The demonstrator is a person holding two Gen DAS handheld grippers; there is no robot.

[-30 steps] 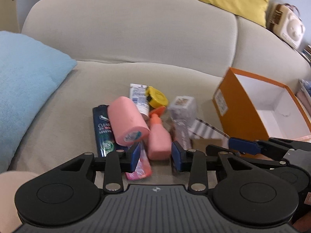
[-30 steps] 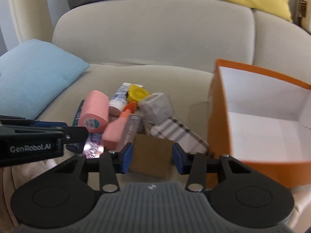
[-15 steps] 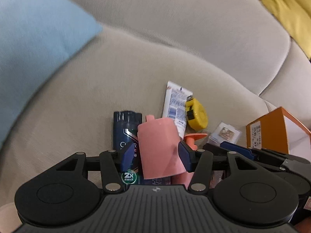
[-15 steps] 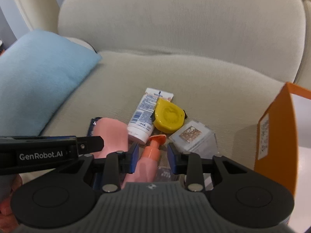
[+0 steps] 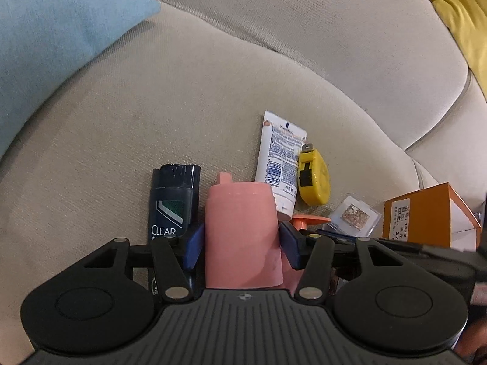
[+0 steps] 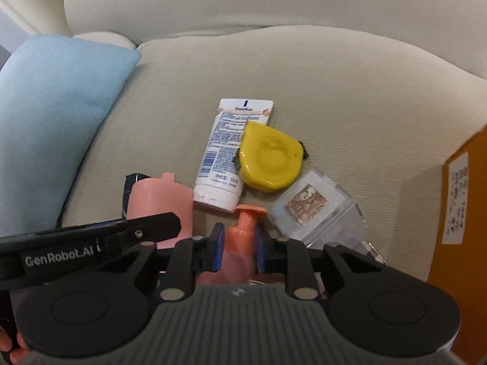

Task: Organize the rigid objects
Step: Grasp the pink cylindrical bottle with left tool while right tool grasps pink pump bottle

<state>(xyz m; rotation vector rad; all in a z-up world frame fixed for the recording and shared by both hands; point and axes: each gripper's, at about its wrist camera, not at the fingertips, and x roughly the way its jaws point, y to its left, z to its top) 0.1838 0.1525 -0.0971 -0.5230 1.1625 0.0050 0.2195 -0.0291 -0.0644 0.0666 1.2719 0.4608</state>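
Nearest to us, the left gripper (image 5: 242, 241) had widened its jaws over the last second and dropped down over the pile. It now straddled the pink container (image 5: 242, 213), which lay on its side with its cap pointing away. The blue pads stood just beside its two flanks, and we could see no clear squeeze yet, so we judged it open around the container rather than gripping. On the other side the right gripper (image 6: 240, 249) had swung in from the brown and striped things near the box. Its jaws were closing on the pink pump bottle (image 6: 243, 228), whose neck sat between the pads with the orange pump head poking out beyond them; contact looked imminent but not made. We took this to mean that two rigid items were about to be lifted at once. Just left of the container lay the dark shampoo bottle (image 5: 173, 200), touching it. Beyond were the white tube (image 5: 281, 158) and the yellow tape measure (image 5: 315, 179), resting against each other, with the clear box (image 5: 354, 216) to their right. The orange box (image 5: 417, 213), the likely destination, stood further right on the sofa seat (image 5: 152, 121). Farthest off were the blue cushion (image 5: 61, 24) and the yellow cushion (image 5: 462, 15).
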